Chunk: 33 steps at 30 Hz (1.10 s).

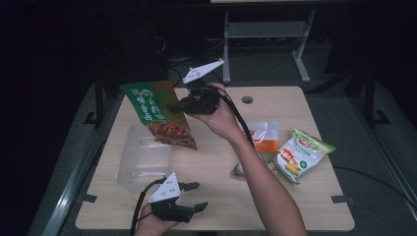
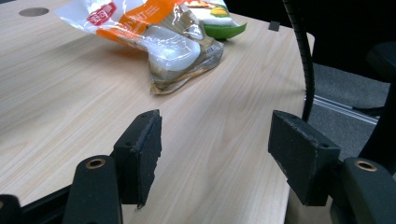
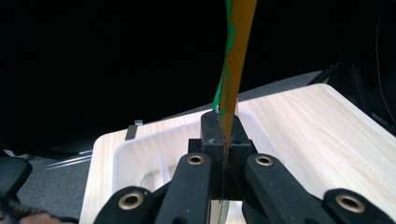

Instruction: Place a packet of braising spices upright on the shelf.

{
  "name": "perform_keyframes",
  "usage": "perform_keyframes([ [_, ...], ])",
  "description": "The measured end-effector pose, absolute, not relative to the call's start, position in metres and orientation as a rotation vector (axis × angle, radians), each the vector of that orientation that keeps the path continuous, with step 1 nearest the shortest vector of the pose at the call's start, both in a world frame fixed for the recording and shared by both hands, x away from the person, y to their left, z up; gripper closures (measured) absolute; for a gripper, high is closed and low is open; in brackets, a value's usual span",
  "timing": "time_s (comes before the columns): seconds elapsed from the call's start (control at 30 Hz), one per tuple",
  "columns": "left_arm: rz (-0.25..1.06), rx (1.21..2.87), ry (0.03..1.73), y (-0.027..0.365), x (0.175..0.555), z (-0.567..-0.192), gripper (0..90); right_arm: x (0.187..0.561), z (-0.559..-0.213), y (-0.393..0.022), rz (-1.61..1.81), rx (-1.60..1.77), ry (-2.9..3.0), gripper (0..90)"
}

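Left gripper (image 1: pixel 196 195) jaws rest released near the bench (image 1: pixel 295 206) edge; right gripper (image 1: pixel 178 105) clenches the snack bag (image 1: pixel 157 110); lower it squarely into the clear bin (image 1: pixel 142 162).

Left gripper (image 1: pixel 189 196): black body, white three-cornered plate with small dark holes on top, black cable trailing off the rear. Jaws are matt black rectangular blocks on arms with brass-coloured rivets. Right gripper (image 1: pixel 173 105): same black build, same white plate, black ribbed cable. Forearms bare, no sleeves in view.
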<state>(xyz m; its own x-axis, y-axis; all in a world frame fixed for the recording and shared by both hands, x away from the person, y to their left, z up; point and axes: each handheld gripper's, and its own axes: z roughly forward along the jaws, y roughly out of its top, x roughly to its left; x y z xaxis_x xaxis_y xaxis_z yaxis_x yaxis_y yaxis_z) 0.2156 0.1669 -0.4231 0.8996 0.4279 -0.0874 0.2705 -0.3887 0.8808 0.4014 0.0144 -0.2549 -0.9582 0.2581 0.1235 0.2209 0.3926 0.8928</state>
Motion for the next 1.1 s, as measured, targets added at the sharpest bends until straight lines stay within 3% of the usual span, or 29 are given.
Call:
perform_keyframes([
  [0.53, 0.195, 2.0, 0.533, 0.17, 0.223, -0.426, 33.5, 0.443, -0.291, 0.094, 1.599, 0.435, 2.673, 90.0],
  [1.1, 0.207, 2.006, 0.521, 0.169, 0.224, -0.427, 32.3, 0.462, -0.33, 0.102, 1.617, 0.525, 2.655, 89.5],
])
